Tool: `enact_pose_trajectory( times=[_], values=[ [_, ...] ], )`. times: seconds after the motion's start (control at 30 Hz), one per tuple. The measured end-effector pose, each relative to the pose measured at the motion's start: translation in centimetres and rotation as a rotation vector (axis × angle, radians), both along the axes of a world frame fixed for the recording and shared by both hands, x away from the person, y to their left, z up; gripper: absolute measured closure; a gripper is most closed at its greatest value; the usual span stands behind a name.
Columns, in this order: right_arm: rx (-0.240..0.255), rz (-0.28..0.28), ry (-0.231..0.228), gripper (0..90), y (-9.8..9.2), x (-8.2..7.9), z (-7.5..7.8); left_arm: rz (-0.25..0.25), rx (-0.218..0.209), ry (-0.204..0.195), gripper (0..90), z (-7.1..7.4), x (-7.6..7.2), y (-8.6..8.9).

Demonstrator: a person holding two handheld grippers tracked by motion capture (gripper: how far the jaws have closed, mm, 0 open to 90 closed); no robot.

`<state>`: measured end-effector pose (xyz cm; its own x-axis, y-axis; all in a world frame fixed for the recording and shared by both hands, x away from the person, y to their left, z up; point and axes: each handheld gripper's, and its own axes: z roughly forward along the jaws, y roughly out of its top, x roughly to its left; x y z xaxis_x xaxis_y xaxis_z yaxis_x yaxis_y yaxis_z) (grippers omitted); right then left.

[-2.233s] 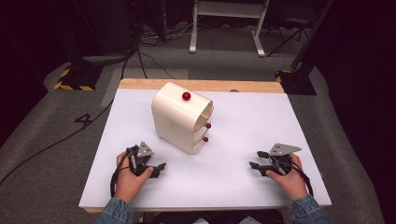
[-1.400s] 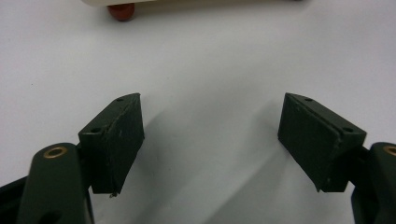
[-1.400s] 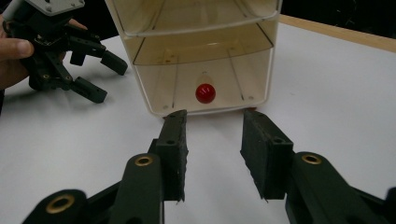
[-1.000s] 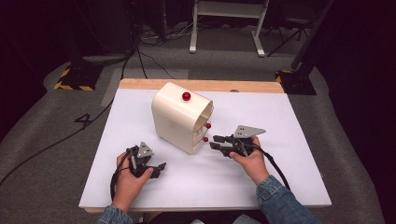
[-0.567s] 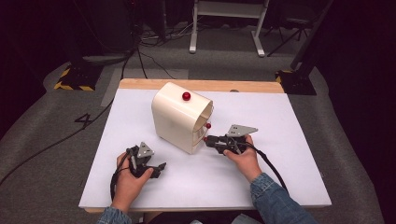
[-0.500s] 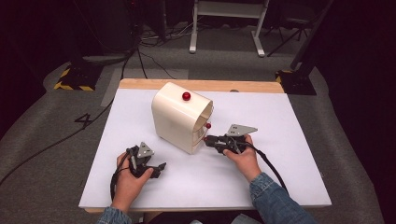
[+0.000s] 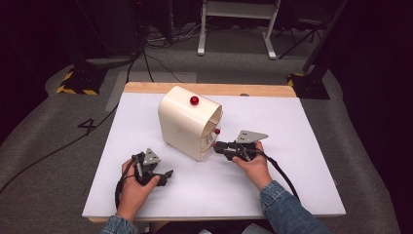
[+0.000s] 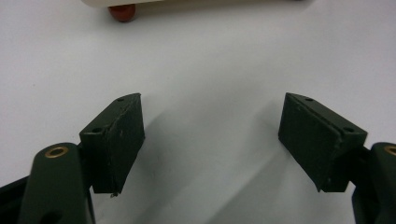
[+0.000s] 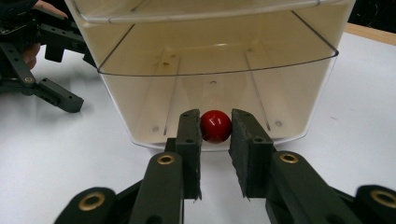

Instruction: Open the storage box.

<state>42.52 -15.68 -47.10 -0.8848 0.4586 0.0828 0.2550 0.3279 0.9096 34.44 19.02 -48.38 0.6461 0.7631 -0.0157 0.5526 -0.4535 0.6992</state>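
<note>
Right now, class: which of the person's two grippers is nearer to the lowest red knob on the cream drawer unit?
The right. The right gripper has its jaws on either side of the lowest red knob. The left gripper rests on the table in front of the drawer unit, apart from the knob.

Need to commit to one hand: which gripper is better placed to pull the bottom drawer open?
Right. The right gripper already brackets the drawer's red knob; the left gripper rests open on the table.

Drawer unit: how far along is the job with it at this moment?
Done: the right claw sits at the cream drawer unit, jaws on either side of the lowest red knob. In hand: gripping that knob. Left: pulling the drawer, which looks shut. The left claw rests open.
</note>
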Motion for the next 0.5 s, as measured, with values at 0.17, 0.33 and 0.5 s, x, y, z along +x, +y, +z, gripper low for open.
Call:
enact_pose_trajectory(
  times=[0.17, 0.33, 0.5],
  values=[
    [-0.005, -0.015, -0.008, 74.2, -1.1, -0.9, 0.4, 0.000, -0.001, 0.003, 22.6, 0.0, 0.0, 0.0],
    [0.012, -0.033, -0.006, 74.2, -2.7, -2.0, 0.8, -0.002, -0.004, 0.008, 22.5, 0.0, 0.1, 0.0],
    [0.017, -0.046, -0.005, 74.2, -4.1, -2.9, 0.9, -0.003, -0.002, 0.010, 22.5, 0.0, 0.1, 0.0]
  ],
)
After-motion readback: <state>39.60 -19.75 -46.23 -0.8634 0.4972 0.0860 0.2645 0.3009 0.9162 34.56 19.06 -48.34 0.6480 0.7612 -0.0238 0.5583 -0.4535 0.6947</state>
